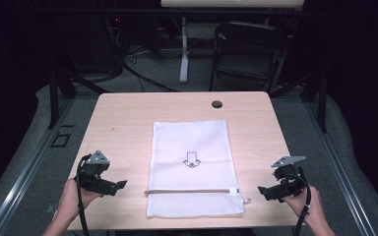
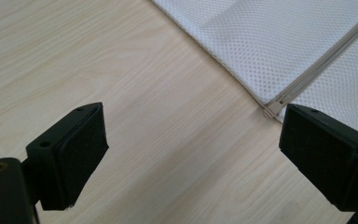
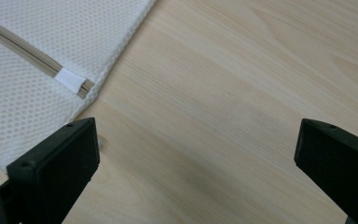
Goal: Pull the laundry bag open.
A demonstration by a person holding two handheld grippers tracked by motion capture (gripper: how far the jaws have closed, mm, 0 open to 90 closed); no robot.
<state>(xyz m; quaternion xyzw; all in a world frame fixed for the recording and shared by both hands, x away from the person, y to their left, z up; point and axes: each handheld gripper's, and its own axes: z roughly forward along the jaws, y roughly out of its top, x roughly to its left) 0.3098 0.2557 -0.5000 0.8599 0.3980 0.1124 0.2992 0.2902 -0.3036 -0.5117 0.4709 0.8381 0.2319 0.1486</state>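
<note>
White mesh bag (image 1: 191, 164) lies flat at table (image 1: 123, 113) centre, zipper (image 1: 192, 191) near its 6 o'clock edge. Left gripper (image 1: 120, 186) at 9 o'clock, right gripper (image 1: 262, 191) at 3 o'clock, both jaws wide, gripping nothing.

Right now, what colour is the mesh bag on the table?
White, with a small black arrow print; the bag shows best in the high view.

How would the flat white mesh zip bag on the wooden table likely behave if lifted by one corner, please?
The white mesh zip bag probably droops limply: it is thin netting lying flat. It looks empty, so likely light. Pushed, it may wrinkle rather than slide.
</note>
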